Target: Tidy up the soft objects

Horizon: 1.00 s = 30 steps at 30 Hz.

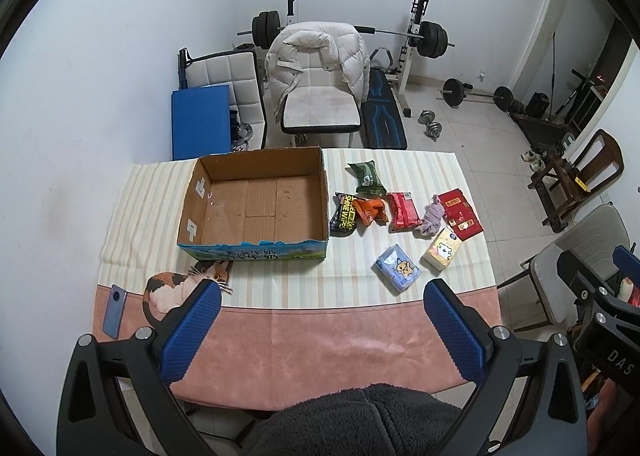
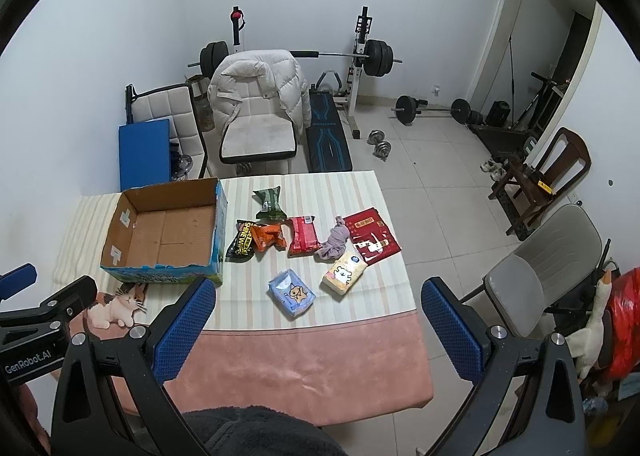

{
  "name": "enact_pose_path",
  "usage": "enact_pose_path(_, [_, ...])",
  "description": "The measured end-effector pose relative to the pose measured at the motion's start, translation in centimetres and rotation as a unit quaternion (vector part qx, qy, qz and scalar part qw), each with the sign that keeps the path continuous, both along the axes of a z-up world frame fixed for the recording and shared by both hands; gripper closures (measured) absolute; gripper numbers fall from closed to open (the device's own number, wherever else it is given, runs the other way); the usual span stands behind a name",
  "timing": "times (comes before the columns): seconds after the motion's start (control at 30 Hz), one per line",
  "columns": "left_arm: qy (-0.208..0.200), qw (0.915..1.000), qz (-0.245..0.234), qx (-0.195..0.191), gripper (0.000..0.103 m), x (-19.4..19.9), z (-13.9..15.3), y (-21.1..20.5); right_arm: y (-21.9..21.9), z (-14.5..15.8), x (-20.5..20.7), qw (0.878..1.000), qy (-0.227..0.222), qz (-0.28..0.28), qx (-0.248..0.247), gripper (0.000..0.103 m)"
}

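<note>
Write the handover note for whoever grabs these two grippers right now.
Left gripper: jaws open, empty, above the near table edge.
Right gripper: jaws open, empty, alongside.
Cardboard box: on the table's left side, nothing in it.
Right of the box lie the green pack, black wipes pack, orange pack, red pack, purple cloth, red envelope, yellow tissue pack and blue tissue pack.
Done: nothing boxed.
Left: everything, presumably into the box; the blue tissue pack lies nearest.
</note>
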<state>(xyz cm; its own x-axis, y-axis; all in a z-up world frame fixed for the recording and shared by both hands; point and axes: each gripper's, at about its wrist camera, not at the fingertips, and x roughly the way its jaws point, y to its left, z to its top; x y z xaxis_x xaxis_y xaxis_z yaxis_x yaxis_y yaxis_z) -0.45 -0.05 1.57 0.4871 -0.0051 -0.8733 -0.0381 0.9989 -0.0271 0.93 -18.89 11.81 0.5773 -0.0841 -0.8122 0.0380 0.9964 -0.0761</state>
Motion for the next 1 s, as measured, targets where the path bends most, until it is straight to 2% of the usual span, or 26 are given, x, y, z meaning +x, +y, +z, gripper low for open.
enact_pose_path(1.0, [-0.002, 1.0000, 0.002, -0.001, 0.000, -0.2, 0.5, 0.2, -0.1, 0.9, -1.2, 1.000, -0.013, -0.001, 0.004, 0.000])
